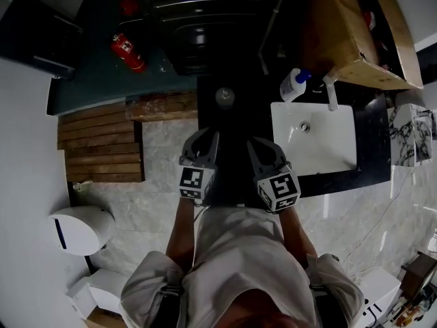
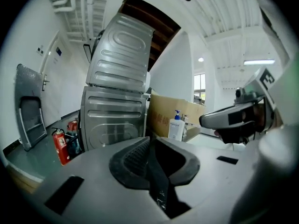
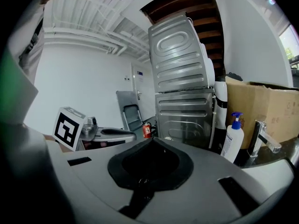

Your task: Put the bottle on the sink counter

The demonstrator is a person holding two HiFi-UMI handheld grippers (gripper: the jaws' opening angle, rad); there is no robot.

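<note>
head view: the bottle point(image 1: 293, 85) stands on the dark desk point(image 1: 374, 149) at the white sink's point(image 1: 281, 157) far left corner, beside the sink's tap point(image 1: 332, 93). the right hand-held gripper point(image 1: 252, 143) is just left of the sink, and the left hand-held gripper point(image 1: 208, 137) is further left.

left gripper view: the left hand-held gripper point(image 2: 150, 140) has its jaws together with nothing between them. the bottle point(image 2: 176, 126) is upright ahead.

right gripper view: the right hand-held gripper point(image 3: 152, 140) is closed and empty. the bottle point(image 3: 232, 140) stands just left of the sink's tap point(image 3: 261, 139).
</note>
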